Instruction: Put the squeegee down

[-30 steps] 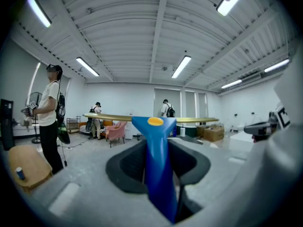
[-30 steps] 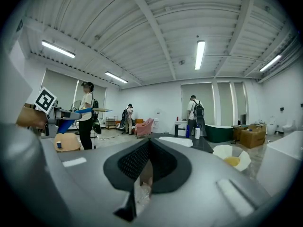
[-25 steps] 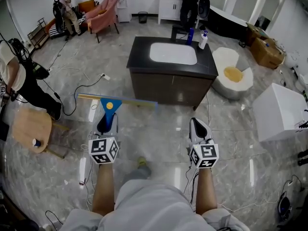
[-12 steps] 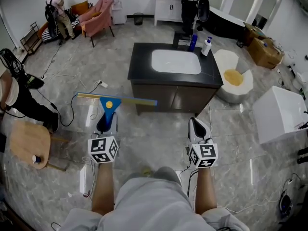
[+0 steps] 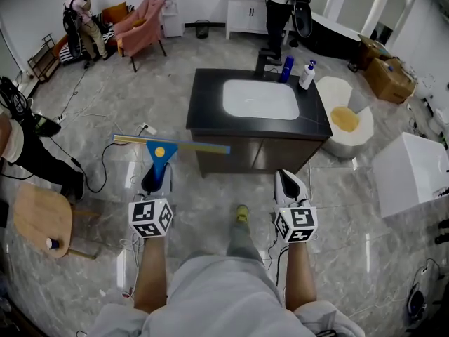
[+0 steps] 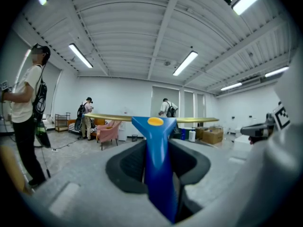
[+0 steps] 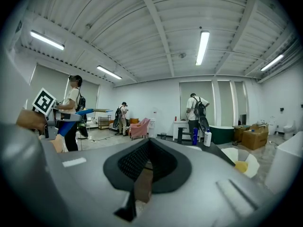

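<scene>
Head view: left hand-held gripper (image 5: 156, 178) clamps blue squeegee (image 5: 163, 150); right hand-held gripper (image 5: 289, 184) closed, empty. Probable carry step; next, lower onto vanity tabletop (image 5: 209, 93), release.

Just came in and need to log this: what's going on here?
A person holds a gripper in each hand. The left gripper is clamped on the blue handle of a squeegee, blade level in the air, not yet set down. The right gripper is shut and empty. A black sink counter lies ahead.

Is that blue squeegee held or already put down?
Held: the left gripper clamps the squeegee by its blue handle, blade in the air.
</scene>
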`<state>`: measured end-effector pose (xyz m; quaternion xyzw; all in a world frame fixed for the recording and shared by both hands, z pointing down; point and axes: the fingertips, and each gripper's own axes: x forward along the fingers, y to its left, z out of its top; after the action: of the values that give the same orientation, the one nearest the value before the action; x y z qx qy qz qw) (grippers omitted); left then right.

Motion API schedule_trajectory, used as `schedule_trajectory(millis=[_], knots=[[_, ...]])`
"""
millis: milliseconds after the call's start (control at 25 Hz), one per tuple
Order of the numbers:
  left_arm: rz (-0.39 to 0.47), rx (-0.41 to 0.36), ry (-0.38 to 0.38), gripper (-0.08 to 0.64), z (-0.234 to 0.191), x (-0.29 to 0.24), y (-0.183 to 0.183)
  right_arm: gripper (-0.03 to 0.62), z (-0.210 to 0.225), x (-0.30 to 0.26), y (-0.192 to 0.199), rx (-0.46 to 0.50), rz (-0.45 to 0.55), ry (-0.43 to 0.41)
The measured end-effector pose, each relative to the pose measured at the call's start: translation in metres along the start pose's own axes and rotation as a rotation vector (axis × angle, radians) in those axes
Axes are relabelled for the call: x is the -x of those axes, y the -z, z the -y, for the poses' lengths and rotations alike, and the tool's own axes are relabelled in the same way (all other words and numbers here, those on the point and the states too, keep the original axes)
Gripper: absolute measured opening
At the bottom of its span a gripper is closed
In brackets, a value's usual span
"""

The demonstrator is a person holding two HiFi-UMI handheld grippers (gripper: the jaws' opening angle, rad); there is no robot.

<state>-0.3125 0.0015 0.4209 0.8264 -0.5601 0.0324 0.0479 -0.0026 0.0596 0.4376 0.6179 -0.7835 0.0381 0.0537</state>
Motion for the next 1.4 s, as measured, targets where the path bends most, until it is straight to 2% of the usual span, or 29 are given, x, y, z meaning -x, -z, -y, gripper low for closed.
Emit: schedule_trajectory(millis=[160, 560, 840, 1120, 1400], knots=[[-0.009, -0.007, -0.007, 0.127, 0.001, -0.054, 0.002, 0.003, 0.031, -0.052, 0.001, -0.001, 0.0, -0.015], [-0.039, -0.003, -0.058, 0.127, 0.01, -0.215, 0.012, 0.003, 0.146, -0.187, 0.005, -0.041, 0.016, -0.052], [-0.095, -0.008, -0.088, 0.127, 0.015, -0.308, 0.024, 0.003, 0.202, -0.272, 0.018, -0.064, -0.016, -0.088], [-0.098, 0.015, -0.124, 0.127, 0.025, -0.402, -0.004, 0.003, 0.255, -0.343, -0.007, -0.055, -0.025, -0.139], [-0.102, 0.018, -0.14, 0.127, 0.026, -0.462, -0.029, 0.003, 0.278, -0.398, -0.031, -0.04, -0.036, -0.182]])
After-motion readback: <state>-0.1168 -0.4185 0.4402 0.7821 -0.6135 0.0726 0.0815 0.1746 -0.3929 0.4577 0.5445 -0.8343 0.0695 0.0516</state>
